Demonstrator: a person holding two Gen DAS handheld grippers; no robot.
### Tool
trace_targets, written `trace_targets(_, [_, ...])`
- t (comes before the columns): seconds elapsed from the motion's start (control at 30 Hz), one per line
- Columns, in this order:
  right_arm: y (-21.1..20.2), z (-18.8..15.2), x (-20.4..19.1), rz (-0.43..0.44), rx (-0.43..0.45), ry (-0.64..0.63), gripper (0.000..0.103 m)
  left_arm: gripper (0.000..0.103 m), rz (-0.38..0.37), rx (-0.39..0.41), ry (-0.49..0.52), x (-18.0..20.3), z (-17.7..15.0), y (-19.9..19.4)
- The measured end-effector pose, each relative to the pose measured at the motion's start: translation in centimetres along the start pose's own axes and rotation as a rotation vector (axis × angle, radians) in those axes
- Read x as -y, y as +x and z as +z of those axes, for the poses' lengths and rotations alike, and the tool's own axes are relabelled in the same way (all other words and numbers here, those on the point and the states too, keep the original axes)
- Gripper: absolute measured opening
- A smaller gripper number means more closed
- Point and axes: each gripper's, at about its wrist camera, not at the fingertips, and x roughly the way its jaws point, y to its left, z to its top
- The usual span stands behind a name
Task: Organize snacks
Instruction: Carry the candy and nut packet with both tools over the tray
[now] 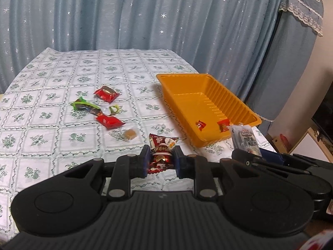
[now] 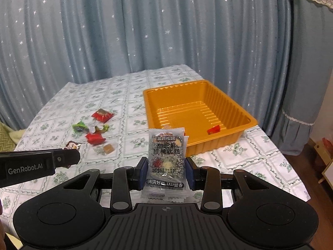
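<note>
Soft even indoor light, faint shadows; strong fisheye bend at edges, dark corners; slight blur.

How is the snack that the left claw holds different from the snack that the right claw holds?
1. Colour: the packet in the left claw is dark red with a chocolate picture; the packet in the right claw is clear grey with black characters.
2. Size: the grey packet looks larger and longer than the red packet.
3. Shape: the red packet is pinched in at its middle; the grey packet stays flat.

Both stand upright, lifted off the tablecloth.
</note>
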Motion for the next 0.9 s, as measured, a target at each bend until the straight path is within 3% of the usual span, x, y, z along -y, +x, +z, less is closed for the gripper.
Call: trace_targets(0.9, [1.2, 3.1, 6.7, -0.079, 0.015, 0.077, 0.038, 0.021, -0.119, -0.002, 0.041, 5.9, 3.6, 4.7])
